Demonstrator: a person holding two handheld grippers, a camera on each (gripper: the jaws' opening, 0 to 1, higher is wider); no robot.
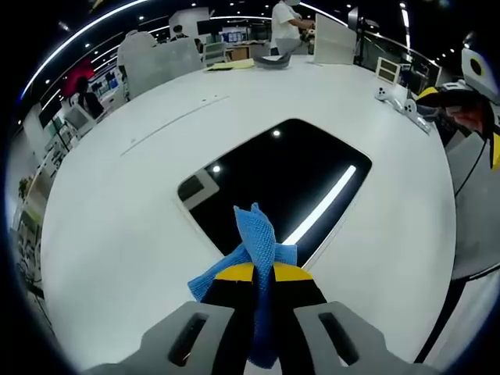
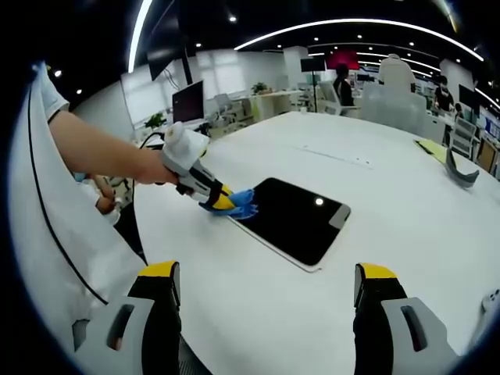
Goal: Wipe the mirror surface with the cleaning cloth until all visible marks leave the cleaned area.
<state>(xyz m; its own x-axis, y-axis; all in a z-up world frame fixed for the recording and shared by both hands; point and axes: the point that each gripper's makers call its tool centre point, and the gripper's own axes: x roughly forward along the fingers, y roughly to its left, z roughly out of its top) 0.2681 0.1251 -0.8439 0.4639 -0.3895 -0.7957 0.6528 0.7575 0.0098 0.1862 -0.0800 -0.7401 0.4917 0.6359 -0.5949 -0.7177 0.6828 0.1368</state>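
Left hand-held gripper (image 1: 262, 273) first: its yellow-tipped jaws are pressed together on the blue cleaning cloth (image 1: 254, 242), and the bunched fabric hides the fingertips and the mirror's near corner beneath it. The lower tail of the cloth drops between the grey jaw bodies and is cut off at the bottom of the left gripper view. Whether the cloth actually touches the glass there is hard to tell.

Now the mirror (image 1: 281, 183): a flat, dark, glossy rounded rectangle lying on the white desk (image 1: 125, 234), its long axis running diagonally away from the left gripper toward the upper right of the left gripper view. It reflects a bright ceiling strip light and two small lamp dots; any marks on it are too faint to make out.

Over in the right gripper view, the mirror (image 2: 293, 219) sits mid-desk with a thin pale edge, its long side stretching from the cloth (image 2: 238, 201) toward the right. The left gripper (image 2: 223, 201) comes in from the left, held by a person's hand (image 2: 152, 168), with the cloth at the mirror's left corner. The cloth looks soft, woven and crumpled.

The right hand-held gripper (image 2: 266, 293) hangs over the bare desk (image 2: 258, 312) near the mirror, jaws wide apart, nothing between them.
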